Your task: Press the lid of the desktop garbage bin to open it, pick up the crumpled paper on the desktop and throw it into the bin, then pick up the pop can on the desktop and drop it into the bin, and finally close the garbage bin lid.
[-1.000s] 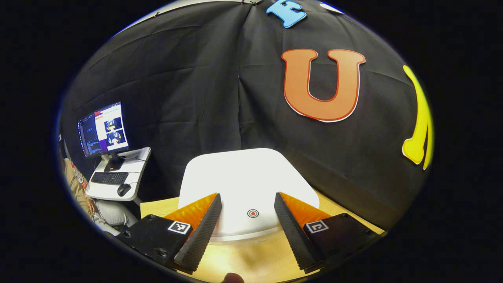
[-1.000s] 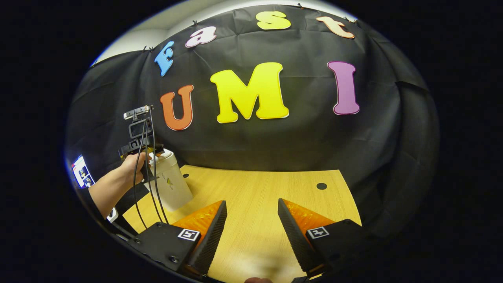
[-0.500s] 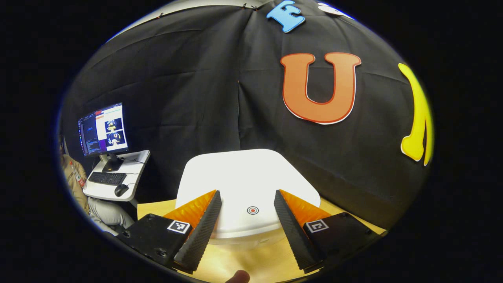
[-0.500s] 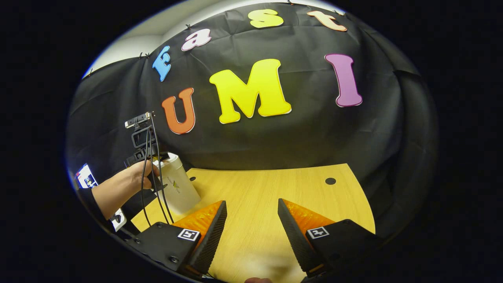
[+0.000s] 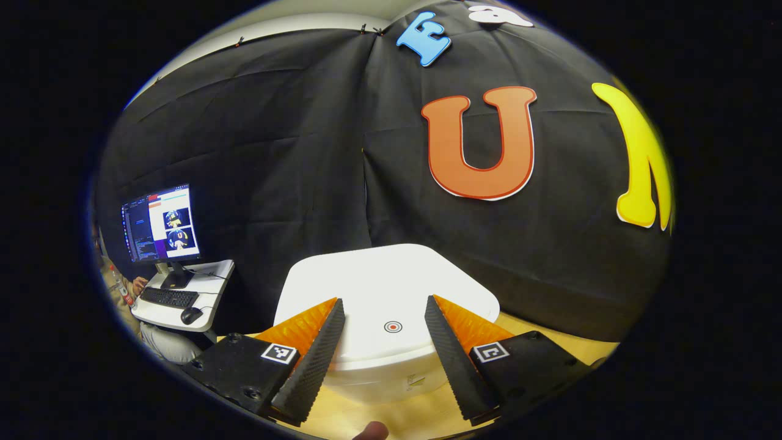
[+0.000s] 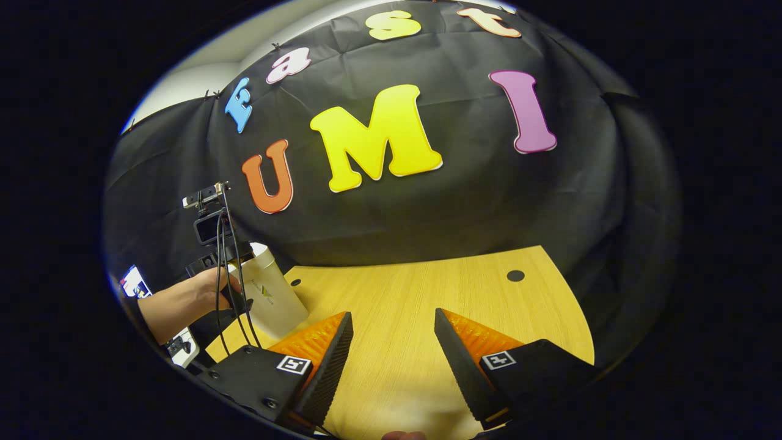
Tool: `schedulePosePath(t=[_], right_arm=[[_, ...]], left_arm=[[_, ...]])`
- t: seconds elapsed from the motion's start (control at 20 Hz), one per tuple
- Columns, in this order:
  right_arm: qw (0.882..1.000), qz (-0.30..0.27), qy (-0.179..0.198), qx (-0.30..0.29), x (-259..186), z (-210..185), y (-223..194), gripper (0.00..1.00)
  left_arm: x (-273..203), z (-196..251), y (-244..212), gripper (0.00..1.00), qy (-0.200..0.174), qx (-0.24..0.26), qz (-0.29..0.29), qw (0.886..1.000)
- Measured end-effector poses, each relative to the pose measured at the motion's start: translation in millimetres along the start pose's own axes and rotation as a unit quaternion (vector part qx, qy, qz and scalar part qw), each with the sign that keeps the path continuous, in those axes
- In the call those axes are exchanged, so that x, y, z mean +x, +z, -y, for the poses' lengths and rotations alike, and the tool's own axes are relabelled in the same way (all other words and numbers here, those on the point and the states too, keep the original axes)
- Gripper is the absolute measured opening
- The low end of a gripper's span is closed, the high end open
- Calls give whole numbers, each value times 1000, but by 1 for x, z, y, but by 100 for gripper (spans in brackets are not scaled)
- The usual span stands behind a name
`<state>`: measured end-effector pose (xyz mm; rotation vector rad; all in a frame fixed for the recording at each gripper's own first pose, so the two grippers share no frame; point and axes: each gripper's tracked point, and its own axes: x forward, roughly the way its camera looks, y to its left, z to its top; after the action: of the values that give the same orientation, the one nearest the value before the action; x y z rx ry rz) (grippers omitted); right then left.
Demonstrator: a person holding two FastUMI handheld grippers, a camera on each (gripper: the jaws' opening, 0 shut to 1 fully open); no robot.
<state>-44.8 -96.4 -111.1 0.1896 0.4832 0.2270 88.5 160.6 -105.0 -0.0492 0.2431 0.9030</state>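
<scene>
- White plastic bin (image 5: 382, 342): lid (image 5: 379, 287) lies flat and shut, w/ a small ring mark (image 5: 393, 327) near its front edge. Stands at the desk's left end, close to the cloth wall (image 5: 275, 153).
- Left gripper (image 5: 382, 354): jaws spread wide, holding nothing; fingers straddle the front of the lid from above. Contact w/ lid can't be judged.
- Right gripper (image 6: 391, 360): jaws apart, empty, low over bare desk (image 6: 427, 293), well apart from the bin.
- Progress (judgement): paper and can aren't on the visible desk and the lid is down, so either the task is at its very end, lid just closed, or at the opening press. Stills alone can't settle which; the empty desk favours the end.
- Left to do, if at end: nothing but drawing the left gripper clear.
- Surface: pale wood-grain desk w/ two dark round holes (image 6: 515, 275).
- Room: black cloth booth; off to the left a side table (image 5: 183, 293) w/ monitor (image 5: 162, 223), keyboard, mouse. A hand (image 6: 211, 287) holds the left gripper's handle beside the bin.
</scene>
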Motion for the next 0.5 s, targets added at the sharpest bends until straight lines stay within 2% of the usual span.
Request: schedulePosePath(t=[0.15,0.35,0.5], right_arm=[[999,28,-20,-38,3,-9,11,86],[995,72,-50,-52,1,-26,29,86],[992,100,-61,-48,-5,-41,43,86]], left_arm=[[0,2,3,89,-24,8,15,1000],[-12,6,15,89,-92,-12,29,995],[-32,15,54,89,-153,-9,66,986]])
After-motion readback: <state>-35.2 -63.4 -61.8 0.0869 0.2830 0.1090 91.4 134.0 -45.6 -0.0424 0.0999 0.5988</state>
